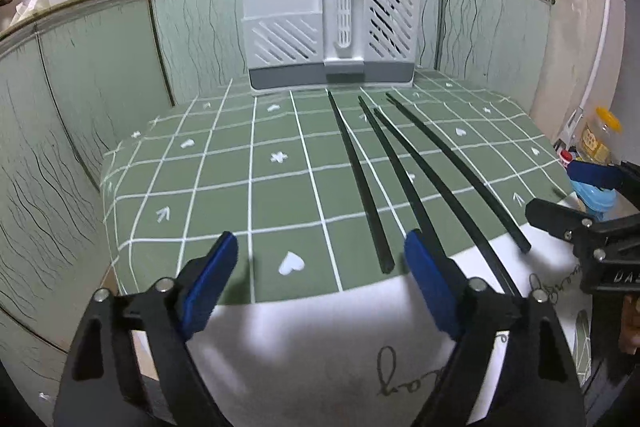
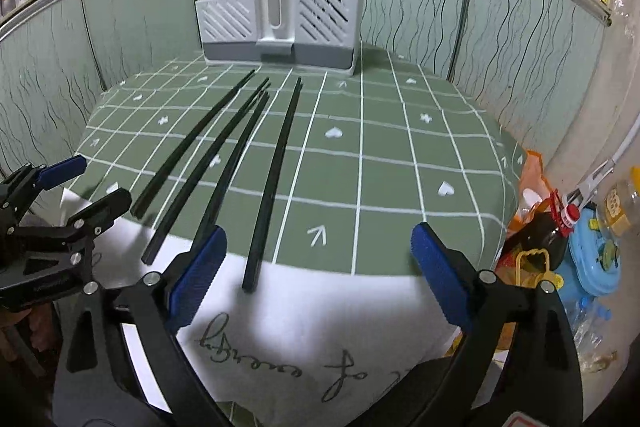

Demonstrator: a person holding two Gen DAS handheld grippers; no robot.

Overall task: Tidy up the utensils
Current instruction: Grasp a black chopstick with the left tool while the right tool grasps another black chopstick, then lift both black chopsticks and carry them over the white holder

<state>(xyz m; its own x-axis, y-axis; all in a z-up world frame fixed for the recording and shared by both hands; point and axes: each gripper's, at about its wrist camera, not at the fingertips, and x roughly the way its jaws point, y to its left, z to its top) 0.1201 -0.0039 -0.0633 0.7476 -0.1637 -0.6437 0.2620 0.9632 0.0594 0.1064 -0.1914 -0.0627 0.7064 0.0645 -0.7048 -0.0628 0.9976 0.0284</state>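
1. Scene: four long black chopsticks [image 1: 404, 171] lie loose, roughly parallel, on the table [image 1: 224, 187], which carries a green cloth with a white grid. Their far tips point at the pale grey slotted plastic utensil holder [image 1: 328, 27] at the back edge; their near ends rest at or over the white lettered strip of the cloth.
2. The holder's right-hand compartment already has several dark chopsticks standing in it; the left compartment appears empty from here.
3. Left hand-held gripper [image 1: 320, 287]: jaws spread wide, nothing between the blue pads, poised above the near edge just left of the leftmost chopstick.
4. Right hand-held gripper [image 2: 316, 267]: likewise wide open and empty; the rightmost chopstick's near end lies between its fingers.
5. Judged step: pick up a loose chopstick for transfer to the holder.
6. Doing it well: take one stick at a time, near its thicker near end. Set the pads square across the shaft, low to the cloth.
7. Risks: thin, smooth sticks may roll or pivot in the grip; the two middle sticks lie close together at their far tips, so start with an outer one.
8. Insertion: tilt upright and lower into the right-hand compartment.
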